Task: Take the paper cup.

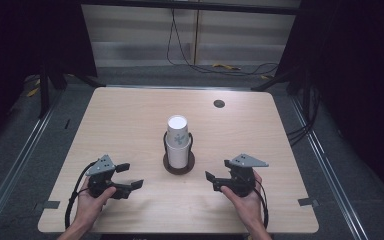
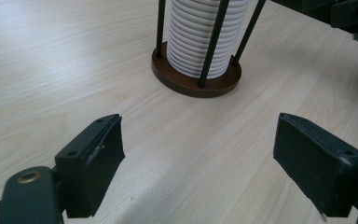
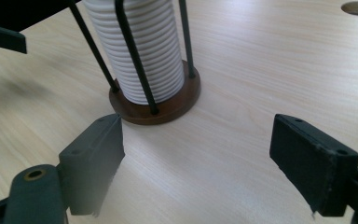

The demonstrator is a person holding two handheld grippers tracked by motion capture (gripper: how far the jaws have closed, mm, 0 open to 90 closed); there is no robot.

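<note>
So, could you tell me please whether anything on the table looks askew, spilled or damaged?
Nothing stands out. The stack of paper cups stands upright inside its wire holder on the round brown base, mid-table. Nothing is spilled on the wood. Both tongs, left and right, are open on either side of it, holding nothing.

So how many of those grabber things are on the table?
2. The left hand-held gripper sits left of the cup stack; the right hand-held gripper sits right of it. Both are open.

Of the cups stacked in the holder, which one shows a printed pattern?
The topmost cup, upside down with its white base up. It carries small green marks, while the cups below it show as plain white ribbed rims inside the black wire holder.
</note>
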